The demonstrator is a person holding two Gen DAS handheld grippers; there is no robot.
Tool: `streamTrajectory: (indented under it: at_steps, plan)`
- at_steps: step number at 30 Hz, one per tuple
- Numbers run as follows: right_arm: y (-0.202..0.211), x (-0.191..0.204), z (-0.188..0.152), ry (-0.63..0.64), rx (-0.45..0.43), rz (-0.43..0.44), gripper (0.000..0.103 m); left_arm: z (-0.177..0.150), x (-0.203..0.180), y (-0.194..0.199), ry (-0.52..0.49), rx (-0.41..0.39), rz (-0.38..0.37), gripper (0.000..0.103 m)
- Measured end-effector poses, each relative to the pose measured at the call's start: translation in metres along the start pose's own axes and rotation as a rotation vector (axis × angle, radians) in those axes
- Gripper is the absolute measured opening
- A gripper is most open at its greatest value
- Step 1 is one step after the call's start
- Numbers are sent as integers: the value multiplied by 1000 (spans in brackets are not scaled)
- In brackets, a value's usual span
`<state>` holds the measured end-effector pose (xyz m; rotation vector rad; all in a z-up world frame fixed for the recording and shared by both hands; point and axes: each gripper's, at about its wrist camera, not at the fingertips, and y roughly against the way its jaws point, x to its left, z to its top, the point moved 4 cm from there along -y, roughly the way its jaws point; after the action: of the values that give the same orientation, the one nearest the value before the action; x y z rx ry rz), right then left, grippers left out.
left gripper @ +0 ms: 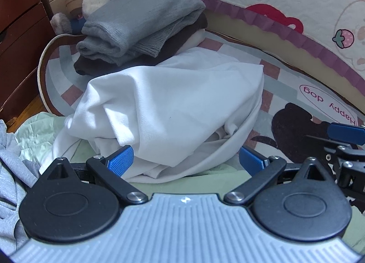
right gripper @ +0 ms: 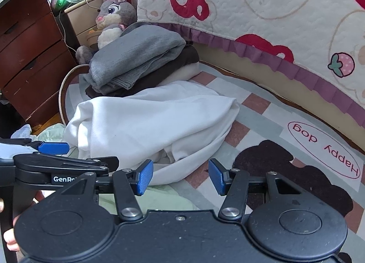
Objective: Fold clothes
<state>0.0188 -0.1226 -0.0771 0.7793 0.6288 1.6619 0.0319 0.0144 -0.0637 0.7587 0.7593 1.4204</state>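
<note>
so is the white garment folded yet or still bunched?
Bunched. The white garment lies in a loose crumpled heap on the mat, edges uneven, unlike the folded grey top stacked behind it.

**Surroundings beside the bed**

A plush rabbit (right gripper: 114, 15) sits upright against a cream cabinet (right gripper: 84, 17), in the corner between a dark wooden dresser (right gripper: 29, 57) and the bed. A quilt (right gripper: 262, 5) printed with red bears and strawberries hangs over the bed's side, edged by a purple ruffle (right gripper: 285, 62). On the floor lies a checked rug (right gripper: 257, 107) bearing a dark dog shape and the words "Happy dog" in an oval (right gripper: 325, 148). Wooden flooring (left gripper: 29, 107) shows beside the rug's corded edge.
</note>
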Motion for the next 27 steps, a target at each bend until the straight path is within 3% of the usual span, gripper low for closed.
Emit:
streamTrajectory:
  at_steps: [9,19,24,26,27]
  plan:
    - [-8,3,-2,3,29,-10,59,0,4,-3,12,10,1,101]
    - [-14,2,-6,-22,10,74,61,-4,25,-14,22,-8,23,101]
    - [-25,-4,-10,-141,-1,223,69,-7,50,-18,-31,-71,27,100]
    - [-38,-2,-12,-126,14,235,69,-4,67,-21,6,-74,21,97]
    - [-46,0,-12,-107,26,237,69,-2,75,-23,27,-74,18,83]
